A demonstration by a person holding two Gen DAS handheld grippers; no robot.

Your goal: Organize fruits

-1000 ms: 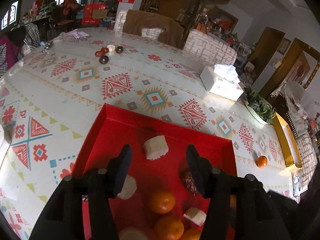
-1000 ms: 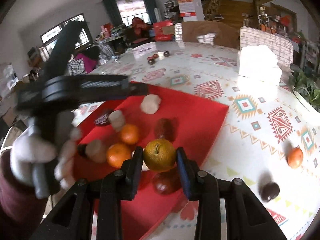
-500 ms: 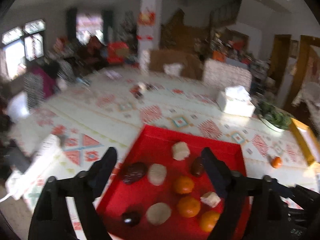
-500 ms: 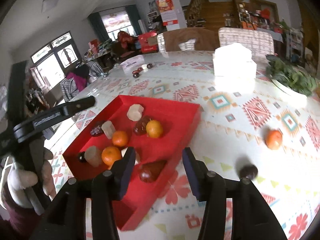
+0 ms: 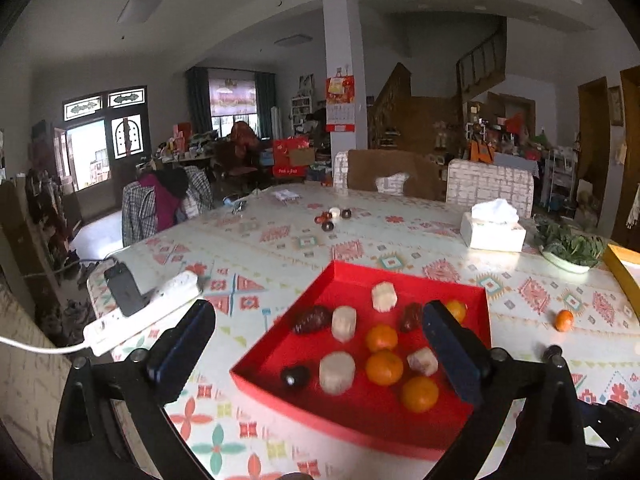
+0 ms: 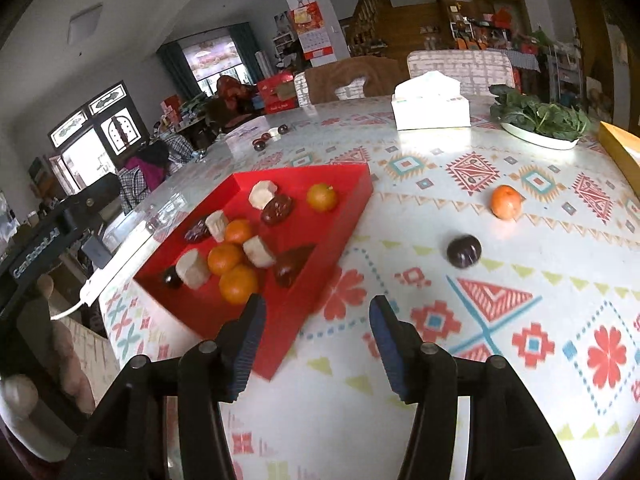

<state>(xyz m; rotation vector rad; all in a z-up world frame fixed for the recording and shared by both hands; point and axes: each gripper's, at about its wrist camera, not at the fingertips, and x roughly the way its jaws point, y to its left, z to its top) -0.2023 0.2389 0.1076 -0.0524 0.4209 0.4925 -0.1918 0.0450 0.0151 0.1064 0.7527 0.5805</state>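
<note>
Both grippers empty, jaws apart.
Left gripper (image 5: 318, 346) above red tray (image 5: 348, 274) holding oranges, dark fruits, pale chunks. Right gripper (image 6: 316, 334) over tray corner; orange (image 6: 506, 201) and plum (image 6: 464, 251) loose on tablecloth (image 6: 520, 300), well apart from tray.

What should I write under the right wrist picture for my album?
Open right gripper above the table beside the red tray of fruit; an orange and plum wait outside.

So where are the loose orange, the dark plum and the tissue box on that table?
loose orange (image 6: 506, 201), right wrist view, middle of its peel.
dark plum (image 6: 464, 251), right wrist view, centre of its glossy skin.
tissue box (image 6: 431, 111), right wrist view, white front face.
</note>
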